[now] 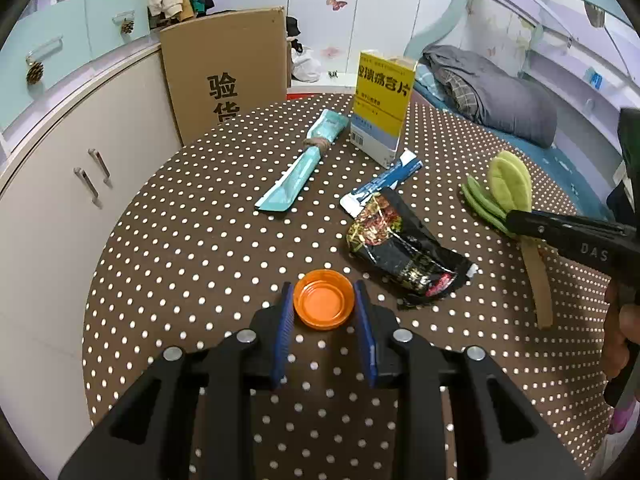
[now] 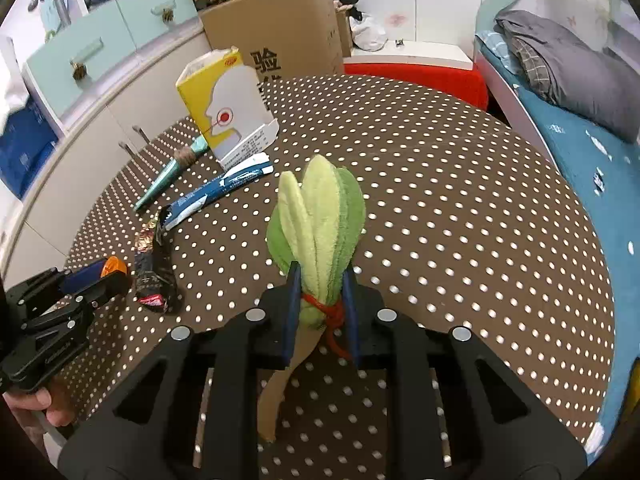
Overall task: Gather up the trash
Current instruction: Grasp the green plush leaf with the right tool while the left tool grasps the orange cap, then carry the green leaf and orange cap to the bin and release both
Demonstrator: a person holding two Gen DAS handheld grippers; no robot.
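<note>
An orange bottle cap (image 1: 324,306) lies open side up on the brown polka-dot tablecloth (image 1: 192,248). My left gripper (image 1: 324,286) is shut on it, a blue pad against each side; in the right wrist view that gripper (image 2: 108,271) and the cap (image 2: 115,267) show at the left. My right gripper (image 2: 321,273) is shut on a green plush leafy vegetable (image 2: 320,216), just above the red string round its stem. The same plush (image 1: 510,184) and right gripper (image 1: 516,218) show at the right of the left wrist view.
On the cloth also lie a black snack wrapper (image 1: 404,252), a blue-and-white wrapper (image 1: 384,184) and a teal wrapper tied with twine (image 1: 304,164). A yellow medicine box (image 1: 382,100) stands at the back. A cardboard box (image 1: 228,72) and cabinets (image 1: 60,184) stand left, a bed (image 2: 580,152) right.
</note>
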